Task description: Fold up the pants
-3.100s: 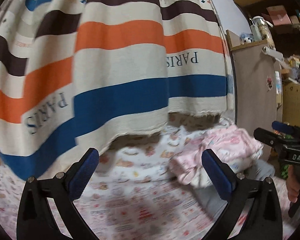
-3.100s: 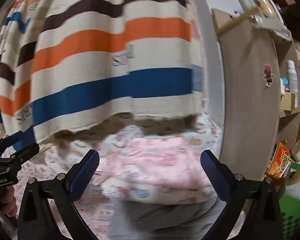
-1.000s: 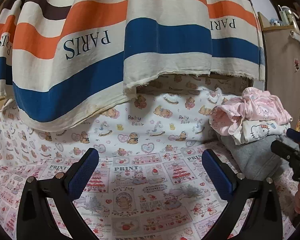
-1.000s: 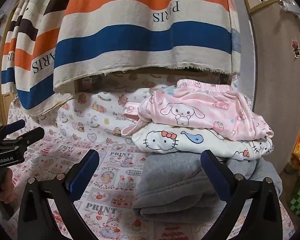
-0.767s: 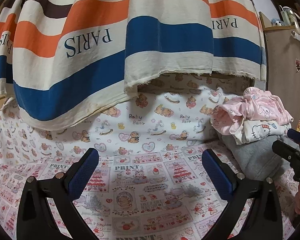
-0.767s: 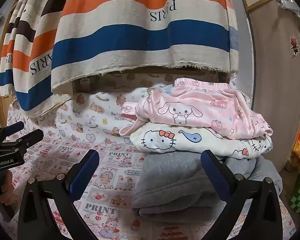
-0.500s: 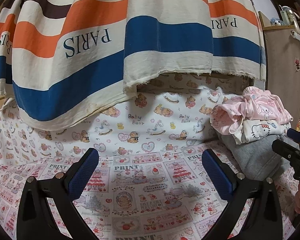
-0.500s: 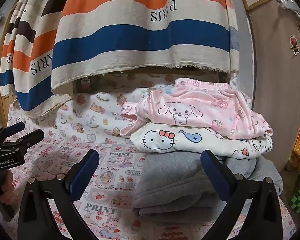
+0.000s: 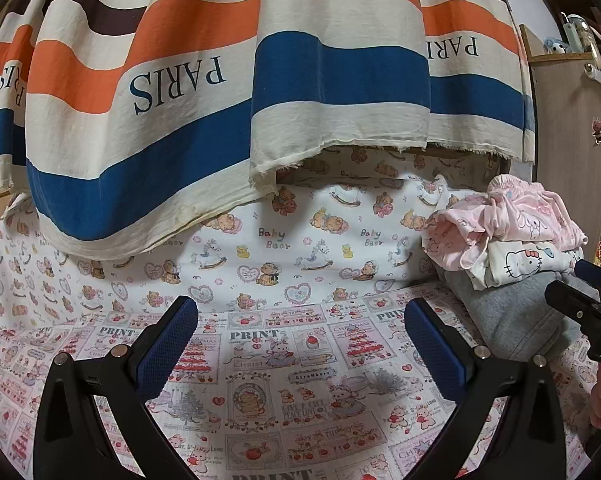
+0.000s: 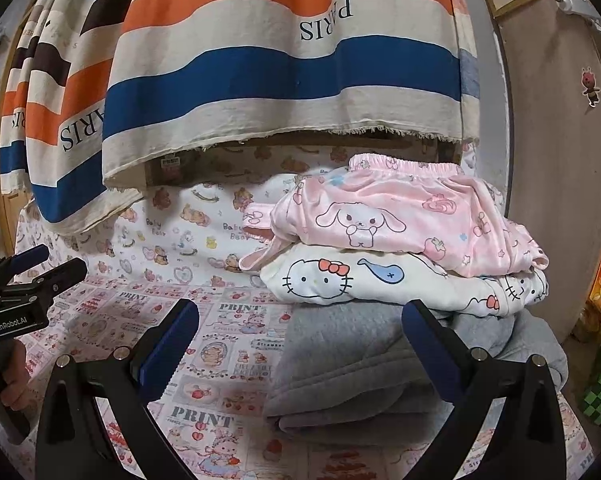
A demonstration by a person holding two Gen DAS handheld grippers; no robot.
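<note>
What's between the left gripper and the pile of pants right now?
Only bare printed sheet, seen in the left wrist view. The open left gripper holds nothing, and the pile of pants sits to its right.

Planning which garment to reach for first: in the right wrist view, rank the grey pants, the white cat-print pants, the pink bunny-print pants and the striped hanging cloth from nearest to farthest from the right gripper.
1. grey pants, bottom of the pile, between the fingers of the open right gripper.
2. white cat-print pants, stacked on the grey.
3. pink bunny-print pants, top of the pile.
4. striped hanging cloth, behind and above.
</note>
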